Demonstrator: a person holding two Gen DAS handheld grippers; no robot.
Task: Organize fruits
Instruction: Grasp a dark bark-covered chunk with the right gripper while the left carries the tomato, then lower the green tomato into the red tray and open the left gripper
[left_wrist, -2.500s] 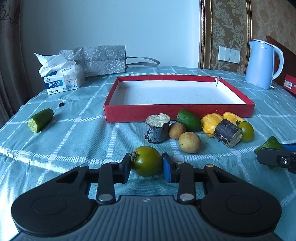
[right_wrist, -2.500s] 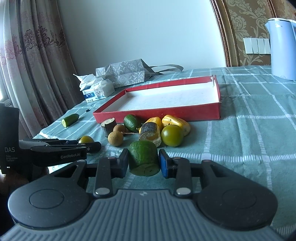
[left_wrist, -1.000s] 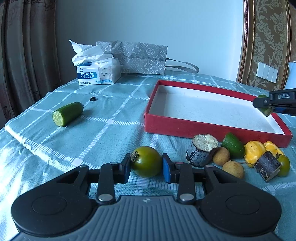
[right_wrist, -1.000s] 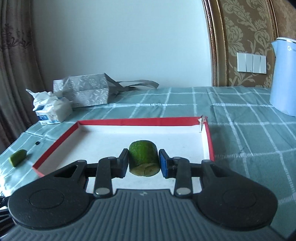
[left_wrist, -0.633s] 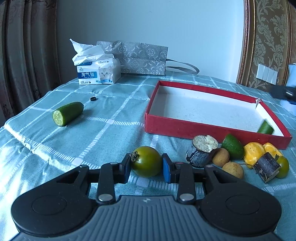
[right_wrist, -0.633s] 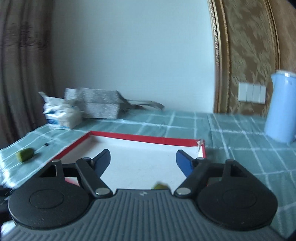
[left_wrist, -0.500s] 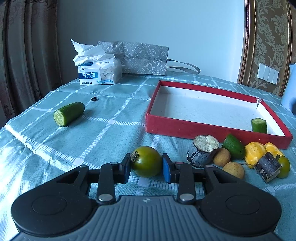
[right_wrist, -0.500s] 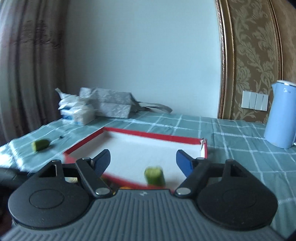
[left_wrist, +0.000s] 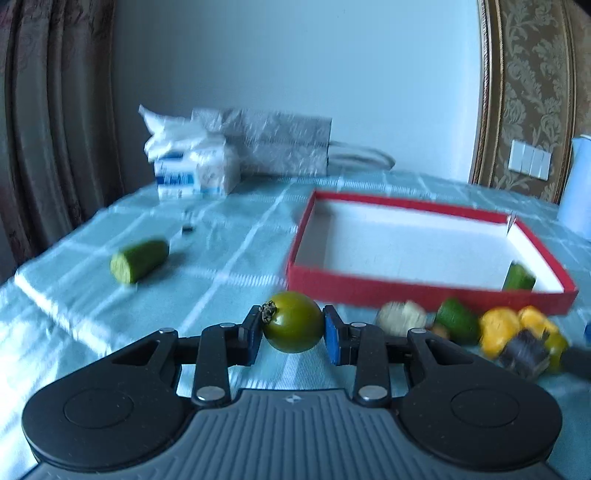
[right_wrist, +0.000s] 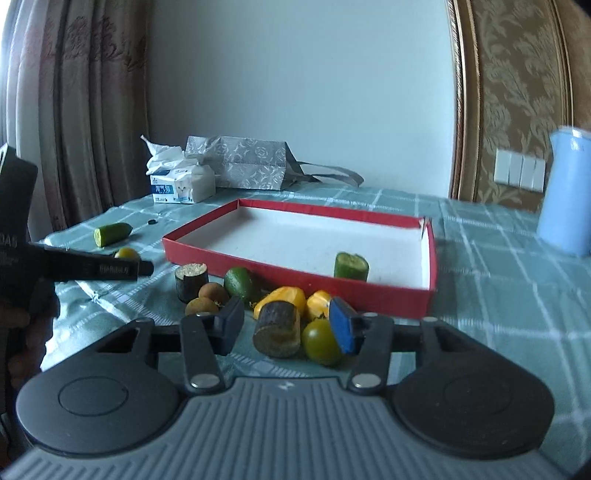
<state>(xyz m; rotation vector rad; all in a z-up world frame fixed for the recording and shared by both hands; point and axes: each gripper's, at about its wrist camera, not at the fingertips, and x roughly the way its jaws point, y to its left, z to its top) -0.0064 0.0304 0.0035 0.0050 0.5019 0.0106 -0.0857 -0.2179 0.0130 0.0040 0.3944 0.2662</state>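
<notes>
Risk: tomato (left_wrist: 293, 322) squeezed in left claw (left_wrist: 292, 334) may slip before tray (right_wrist: 295, 273) | right claw (right_wrist: 284, 325) closing, empty, may knock log (right_wrist: 277, 329) beside tray

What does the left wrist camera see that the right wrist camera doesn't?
Only the left wrist view shows the left gripper squeezing a green tomato from up close. Only the right wrist view shows the right gripper, its jaws just closing around nothing yet, by a dark sugarcane piece, plus two brown longans. Both show the red tray holding one cucumber chunk.
</notes>
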